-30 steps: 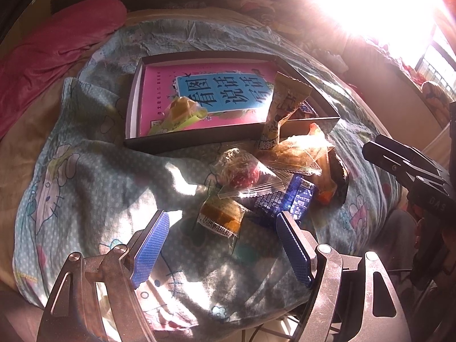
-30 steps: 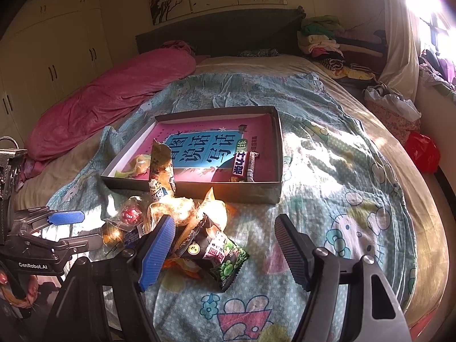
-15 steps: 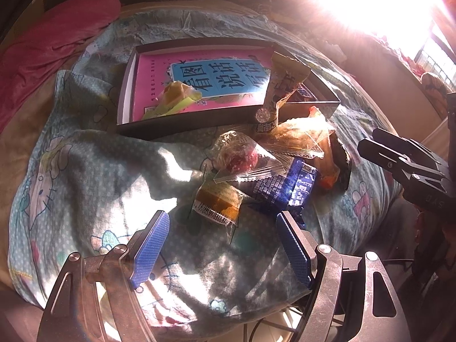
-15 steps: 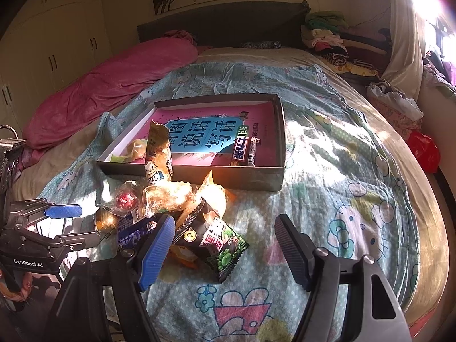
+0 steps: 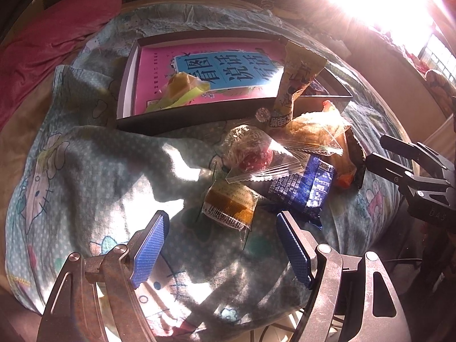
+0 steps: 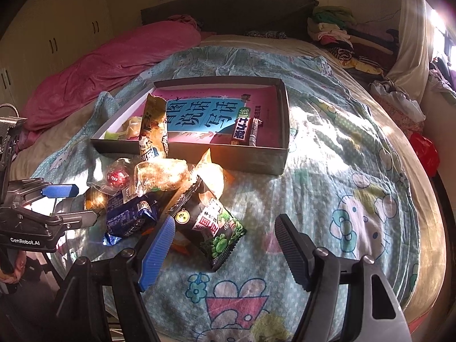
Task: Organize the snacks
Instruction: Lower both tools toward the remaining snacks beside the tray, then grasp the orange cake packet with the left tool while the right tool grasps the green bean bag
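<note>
Lying heaped on the bed's cartoon-print cover (image 6: 327,188), just below the near wall of a dark shallow box (image 6: 228,158), left of centre in the right wrist view: a pile of wrapped snacks (image 6: 159,193). Counting among them a dark blue packet (image 5: 302,191), a clear wrapper with a red sweet (image 5: 253,156), a small amber-banded pack with a barcode (image 5: 229,208), a clear-wrapped golden pastry (image 5: 313,134), and a black bag with green print (image 6: 216,228). Leaning up against the box's front wall, a tall yellow pouch (image 5: 296,82), its top tilted over the rim. Resting inside the box on a pink-and-blue booklet (image 6: 211,114): a yellow-green wrapped piece (image 5: 179,91) at the lower left corner and a chocolate bar (image 6: 243,131) toward the right end.

Hovering over the amber pack at the bottom of the left wrist view, left hand-held gripper (image 5: 221,243), blue pads spread apart, nothing between them. Hanging at the bottom of the right wrist view, right hand-held gripper (image 6: 223,246), likewise spread wide and empty, its left finger just beside the black bag.

Stretching along the upper left, a pink quilt (image 6: 114,57); piled at the upper right, folded clothes (image 6: 336,31).
</note>
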Motion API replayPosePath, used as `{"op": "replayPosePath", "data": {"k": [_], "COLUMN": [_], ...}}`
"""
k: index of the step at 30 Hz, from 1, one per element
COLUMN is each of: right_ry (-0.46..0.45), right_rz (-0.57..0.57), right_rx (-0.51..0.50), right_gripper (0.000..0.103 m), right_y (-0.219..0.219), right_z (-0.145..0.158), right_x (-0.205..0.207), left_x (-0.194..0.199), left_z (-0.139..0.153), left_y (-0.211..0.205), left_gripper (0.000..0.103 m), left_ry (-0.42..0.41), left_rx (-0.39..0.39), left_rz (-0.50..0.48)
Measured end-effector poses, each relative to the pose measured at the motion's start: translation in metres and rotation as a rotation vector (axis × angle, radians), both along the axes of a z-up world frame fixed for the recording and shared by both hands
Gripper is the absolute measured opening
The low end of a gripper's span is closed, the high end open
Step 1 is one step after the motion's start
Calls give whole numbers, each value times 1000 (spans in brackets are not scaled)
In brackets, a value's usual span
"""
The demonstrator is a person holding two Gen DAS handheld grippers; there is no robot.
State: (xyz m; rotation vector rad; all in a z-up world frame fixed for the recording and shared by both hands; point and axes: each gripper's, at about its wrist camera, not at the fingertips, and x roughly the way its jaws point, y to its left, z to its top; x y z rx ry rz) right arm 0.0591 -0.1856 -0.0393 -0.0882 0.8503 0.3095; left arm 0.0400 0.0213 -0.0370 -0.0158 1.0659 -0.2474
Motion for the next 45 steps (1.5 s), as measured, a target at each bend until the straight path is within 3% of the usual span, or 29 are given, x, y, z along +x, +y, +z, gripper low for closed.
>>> {"op": "replayPosePath", "data": {"k": [12, 29, 35, 37, 45], "right_ry": [33, 41, 41, 37, 45], "right_rz": [12, -23, -21, -16, -28], "right_rx": [-84, -7, 19, 30, 104], "right_gripper": [72, 71, 57, 47, 38], "right_y": [4, -12, -12, -11, -19], "right_z": [-19, -32, -34, -34, -34], "right_x": [7, 40, 50, 52, 54], "left_x": [5, 14, 18, 18, 20], "left_z": [-7, -11, -12, -13, -15], "left_y": [-3, -2, -3, -3, -3], "left_gripper": [79, 79, 79, 79, 79], "left_ry": [8, -3, -10, -10, -4], "left_rx": [9, 39, 37, 33, 5], "left_rz": [-7, 14, 9, 8, -1]}}
